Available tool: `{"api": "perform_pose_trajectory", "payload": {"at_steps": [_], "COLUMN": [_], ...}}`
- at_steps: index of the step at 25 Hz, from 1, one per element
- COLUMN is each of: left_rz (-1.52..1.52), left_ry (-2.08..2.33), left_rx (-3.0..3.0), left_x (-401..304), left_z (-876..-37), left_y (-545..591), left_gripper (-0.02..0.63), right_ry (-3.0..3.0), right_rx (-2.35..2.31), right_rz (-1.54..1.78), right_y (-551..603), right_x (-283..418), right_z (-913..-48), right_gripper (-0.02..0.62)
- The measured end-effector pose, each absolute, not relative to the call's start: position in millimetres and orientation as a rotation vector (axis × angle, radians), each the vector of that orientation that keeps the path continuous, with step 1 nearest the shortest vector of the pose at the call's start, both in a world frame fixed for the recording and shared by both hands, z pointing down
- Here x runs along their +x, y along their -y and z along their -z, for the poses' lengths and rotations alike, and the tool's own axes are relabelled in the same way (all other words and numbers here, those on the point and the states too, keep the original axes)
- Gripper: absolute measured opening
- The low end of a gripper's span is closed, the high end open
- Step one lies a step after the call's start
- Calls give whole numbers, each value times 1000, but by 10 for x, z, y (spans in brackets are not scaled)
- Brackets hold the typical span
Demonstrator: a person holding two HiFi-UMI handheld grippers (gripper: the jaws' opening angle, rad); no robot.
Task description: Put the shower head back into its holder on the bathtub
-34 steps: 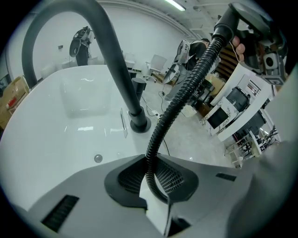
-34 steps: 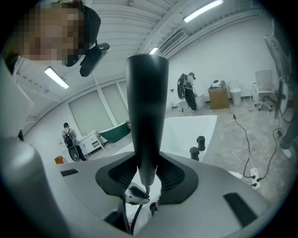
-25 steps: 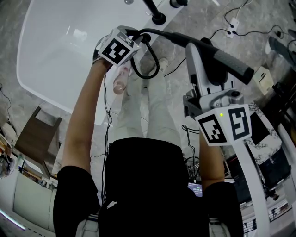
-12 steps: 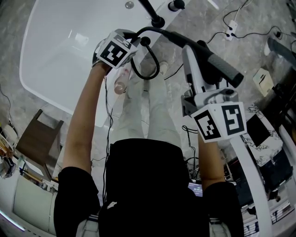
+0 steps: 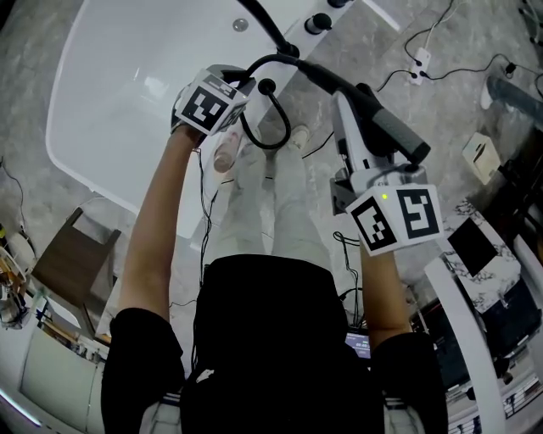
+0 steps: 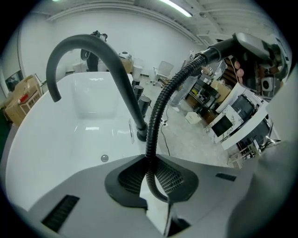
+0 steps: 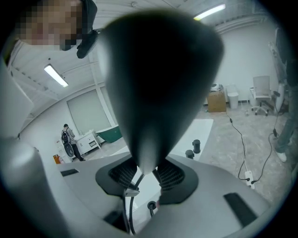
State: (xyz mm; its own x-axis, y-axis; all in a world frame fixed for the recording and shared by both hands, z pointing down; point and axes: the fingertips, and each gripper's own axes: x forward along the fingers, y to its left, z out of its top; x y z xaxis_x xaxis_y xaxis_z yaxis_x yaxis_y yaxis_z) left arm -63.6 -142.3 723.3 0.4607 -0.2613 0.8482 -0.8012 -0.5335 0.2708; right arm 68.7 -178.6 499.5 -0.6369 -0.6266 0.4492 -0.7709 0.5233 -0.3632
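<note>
My left gripper [image 5: 238, 82] [image 6: 153, 182] hangs over the rim of the white bathtub [image 5: 110, 119] [image 6: 56, 139], shut on the black ribbed hose [image 5: 297, 66] [image 6: 156, 121]. The hose arches rightward to the dark grey shower head [image 5: 390, 129] [image 7: 156, 79] [image 6: 253, 44]. My right gripper [image 5: 350, 114] [image 7: 144, 174] grips that shower head at its narrow end and holds it off to the right of the tub, above the floor. A round black fitting [image 5: 265, 85] [image 7: 151, 205] with the hose running from it sits at the tub's rim. Beside it rises the curved black spout [image 5: 265, 27] [image 6: 98, 56].
Two black knobs [image 5: 318, 23] [image 7: 193, 148] stand on the tub's edge. On the marble floor lie cables and a power strip [image 5: 421, 56]. A wooden stool [image 5: 72, 254] stands at the left, white shelving [image 5: 475, 280] at the right. A person [image 7: 69, 138] stands far off.
My left gripper has risen a little with the hose still in it. The head view has shifted, so the tub and both grippers sit higher in the picture. The right gripper keeps its grip.
</note>
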Motion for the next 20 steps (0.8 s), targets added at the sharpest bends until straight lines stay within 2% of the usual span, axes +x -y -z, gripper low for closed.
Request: {"api": "perform_pose_trajectory", "payload": {"at_steps": [20], "left_rz": [-944], "left_ry": [1060], "left_rx": [2065], "left_x": [-592], "left_z": [-5971], "left_y": [1354], "left_gripper": [72], "right_ry": [2585], "right_rx": [1184], "right_rz": [-644], "right_y": [1623], "right_x": [907], "right_z": [-3958], "right_gripper": [143]}}
